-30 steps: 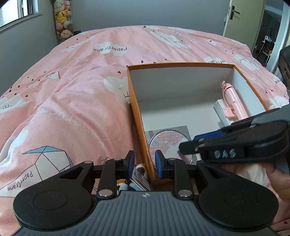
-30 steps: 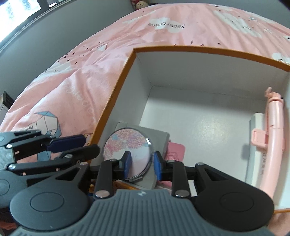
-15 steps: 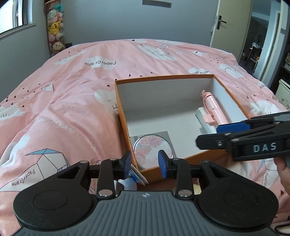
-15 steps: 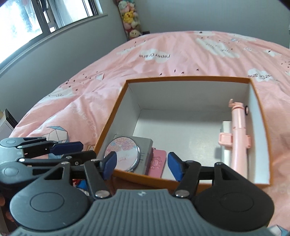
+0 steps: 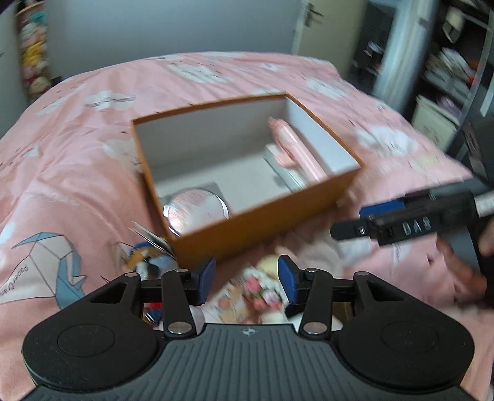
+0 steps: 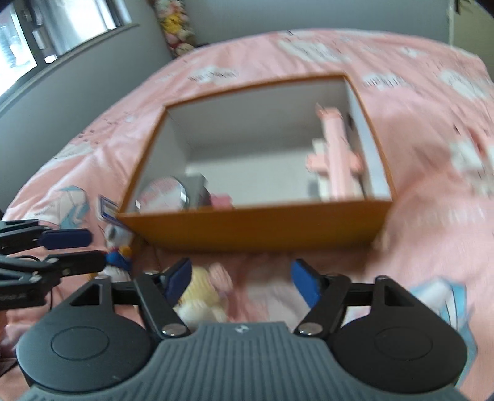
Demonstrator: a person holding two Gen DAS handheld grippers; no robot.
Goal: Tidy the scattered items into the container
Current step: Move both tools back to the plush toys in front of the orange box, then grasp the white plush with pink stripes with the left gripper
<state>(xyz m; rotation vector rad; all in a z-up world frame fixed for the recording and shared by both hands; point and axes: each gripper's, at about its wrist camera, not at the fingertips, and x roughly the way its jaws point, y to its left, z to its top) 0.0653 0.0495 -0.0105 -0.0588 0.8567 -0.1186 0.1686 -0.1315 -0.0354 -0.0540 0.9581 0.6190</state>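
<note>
Shelves [image 5: 444, 77] — left view only; window [image 6: 61, 27] — right view only.

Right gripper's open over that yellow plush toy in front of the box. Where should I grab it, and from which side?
Probably across the yellow plush toy at its rounded yellow body, coming down from above. It lies low on the soft bedspread just before the box, so a sideways approach would dig into fabric. The right gripper, jaws just opened and empty, sits right of it; shift left first. Blur hides finer shape.
</note>
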